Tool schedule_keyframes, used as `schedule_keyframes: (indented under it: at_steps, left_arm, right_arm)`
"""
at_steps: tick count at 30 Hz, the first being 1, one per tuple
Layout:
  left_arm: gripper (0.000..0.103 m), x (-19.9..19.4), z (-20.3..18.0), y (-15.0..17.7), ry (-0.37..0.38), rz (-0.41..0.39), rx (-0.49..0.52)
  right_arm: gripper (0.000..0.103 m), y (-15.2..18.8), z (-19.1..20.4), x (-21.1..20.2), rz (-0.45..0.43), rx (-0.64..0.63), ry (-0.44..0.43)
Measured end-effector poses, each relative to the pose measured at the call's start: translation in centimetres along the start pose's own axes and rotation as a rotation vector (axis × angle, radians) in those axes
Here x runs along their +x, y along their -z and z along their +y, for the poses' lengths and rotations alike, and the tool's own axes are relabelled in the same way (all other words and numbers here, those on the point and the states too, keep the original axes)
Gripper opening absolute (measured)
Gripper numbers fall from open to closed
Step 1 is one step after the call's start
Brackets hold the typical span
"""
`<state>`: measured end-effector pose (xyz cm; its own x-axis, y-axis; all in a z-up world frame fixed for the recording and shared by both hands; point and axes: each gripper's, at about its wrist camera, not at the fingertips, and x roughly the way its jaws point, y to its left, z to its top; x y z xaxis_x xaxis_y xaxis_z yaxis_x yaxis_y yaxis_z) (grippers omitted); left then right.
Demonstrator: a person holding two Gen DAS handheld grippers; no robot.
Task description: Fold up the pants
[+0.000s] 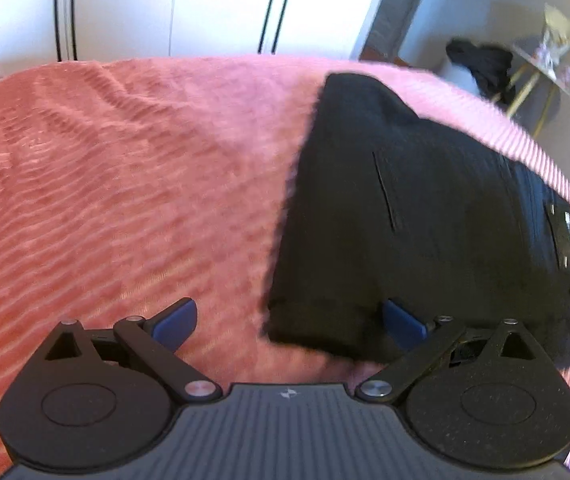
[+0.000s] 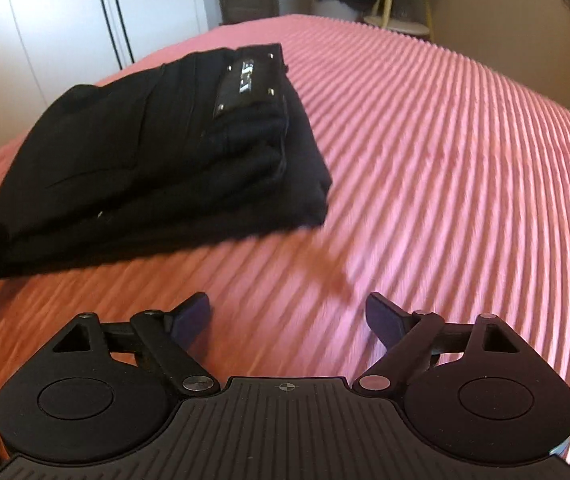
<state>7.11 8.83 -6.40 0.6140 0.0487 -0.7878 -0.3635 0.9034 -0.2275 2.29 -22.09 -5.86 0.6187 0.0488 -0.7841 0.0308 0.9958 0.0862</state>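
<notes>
The black pants [image 2: 157, 152] sit folded in a thick stack on the pink ribbed bedspread [image 2: 445, 160]. The right gripper [image 2: 288, 314] hangs near them, jaws wide apart, nothing between. The left gripper [image 1: 290, 320] is spread too; one pad looks like it overlaps the stack's edge, too blurry to call contact.

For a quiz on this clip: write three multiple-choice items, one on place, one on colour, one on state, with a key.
1. Where do the pants lie?
A. on the bed cover
B. on the floor
C. on a chair

2. What colour are the pants?
A. white
B. black
C. green

3. How is the right claw?
A. shut on the pants
B. shut, empty
C. open, empty

Key: 1 A, the folded stack rests on the pink ribbed cover; 2 B, the cloth is black in both views; 3 C, its fingers stand wide apart over bare cover.
</notes>
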Motion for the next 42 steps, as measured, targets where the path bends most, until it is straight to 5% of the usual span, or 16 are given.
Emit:
schedule_keyframes:
  at_steps: [2,19,42]
  left_arm:
    - [0.099,-0.1,-0.7,0.5,-0.029,0.029,0.038]
    - [0.099,-7.3,-4.3,4.2,-0.093,-0.218,0.210]
    - [0.099,-4.5,-4.9,4.0,-0.098,-0.162,0.212]
  right_arm:
    - [0.096,0.3,0.8,-1.2,-0.044,-0.038,0.014]
    - [0.098,1.7,4.6,-4.6,-0.255,-0.201,0.011]
    - [0.098,1.3,6.9,-1.3,-0.231,-0.235,-0.021]
